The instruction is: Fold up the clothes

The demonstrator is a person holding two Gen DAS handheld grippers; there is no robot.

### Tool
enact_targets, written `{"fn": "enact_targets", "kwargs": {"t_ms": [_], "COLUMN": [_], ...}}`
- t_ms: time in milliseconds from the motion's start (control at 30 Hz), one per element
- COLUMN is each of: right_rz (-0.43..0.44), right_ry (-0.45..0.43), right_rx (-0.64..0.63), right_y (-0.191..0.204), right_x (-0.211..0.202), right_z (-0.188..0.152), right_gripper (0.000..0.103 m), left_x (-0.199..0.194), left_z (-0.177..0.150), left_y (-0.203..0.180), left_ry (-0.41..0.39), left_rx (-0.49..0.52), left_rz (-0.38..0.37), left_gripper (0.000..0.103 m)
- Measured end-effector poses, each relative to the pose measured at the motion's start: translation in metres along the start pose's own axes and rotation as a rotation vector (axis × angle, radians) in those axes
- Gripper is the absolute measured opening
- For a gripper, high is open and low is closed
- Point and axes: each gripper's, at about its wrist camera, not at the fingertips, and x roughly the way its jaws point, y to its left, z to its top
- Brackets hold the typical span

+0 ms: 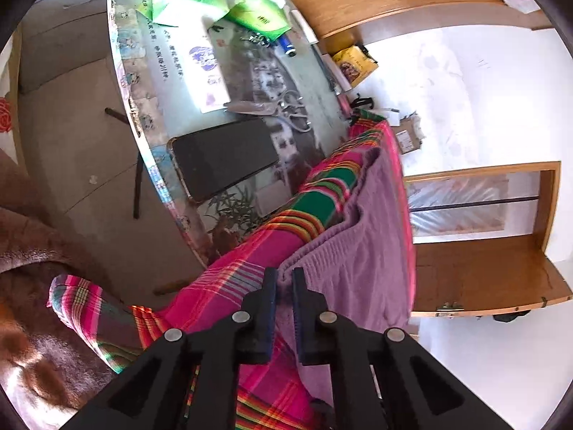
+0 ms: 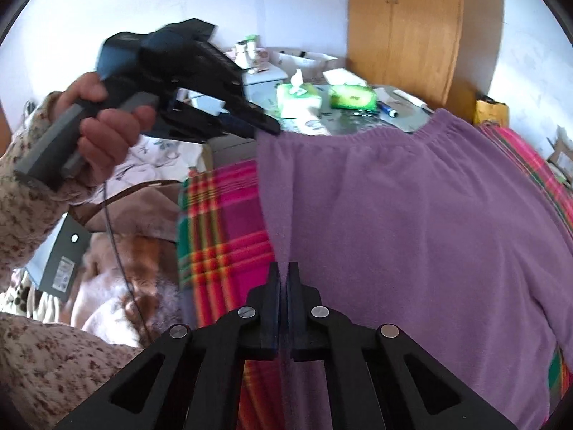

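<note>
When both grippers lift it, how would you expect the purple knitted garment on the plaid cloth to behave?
The purple knitted garment will probably sag limply between the grippers, since it already drapes and ripples over the plaid cloth. Its fuzzy knit looks unlikely to slip from the jaws. It seems light: each gripper has only a thin edge pinched.

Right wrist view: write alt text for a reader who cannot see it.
The right claw is shut on the side edge of a purple knit garment spread over a pink, green and orange plaid cloth. Farther back, the left claw, held in a hand, grips its waistband corner.
</note>
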Motion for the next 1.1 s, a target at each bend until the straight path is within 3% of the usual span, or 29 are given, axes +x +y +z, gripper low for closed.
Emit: {"fn": "enact_targets", "kwargs": {"t_ms": [267, 433, 567, 633, 667, 900, 1033, 1100], "right_rz": [0.005, 0.010, -0.005, -0.016, -0.031, -0.207, -0.367, -0.443], "right_ry": [-0.037, -0.010, -0.039, -0.063, -0.080, -0.144, -0.146, -0.135], "right_rx": [0.061, 0.123, 0.158, 0.186, 0.201, 0.373, 0.486, 0.564], "right_y": [-0.010, -0.023, -0.035, -0.046, -0.052, -0.119, -0.160, -0.182], "right_x": [0.002, 0.007, -0.011, -0.025, -0.035, -0.113, -0.169, -0.201], "right_z": [0.003, -0.003, -0.006, -0.008, -0.010, -0.047, -0.089, -0.118], "right_gripper": [0.003, 0.009, 0.017, 0.022, 0.024, 0.025, 0.025, 0.025], "left_x": [0.004, 0.002, -0.014, -0.027, -0.034, -0.030, 0.007, 0.020], "left_z": [0.001, -0.003, -0.003, -0.004, -0.006, -0.020, -0.035, -0.043], "left_y": [-0.003, -0.011, -0.028, -0.040, -0.049, -0.119, -0.180, -0.204], "left_ry": [-0.003, -0.007, -0.066, -0.139, -0.180, -0.196, -0.074, -0.058], "left_rx": [0.011, 0.046, 0.099, 0.128, 0.149, 0.310, 0.454, 0.515], "left_rz": [0.044, 0.093, 0.159, 0.215, 0.244, 0.238, 0.198, 0.210], "left_gripper": [0.009, 0.012, 0.012, 0.013, 0.017, 0.025, 0.025, 0.025]}}
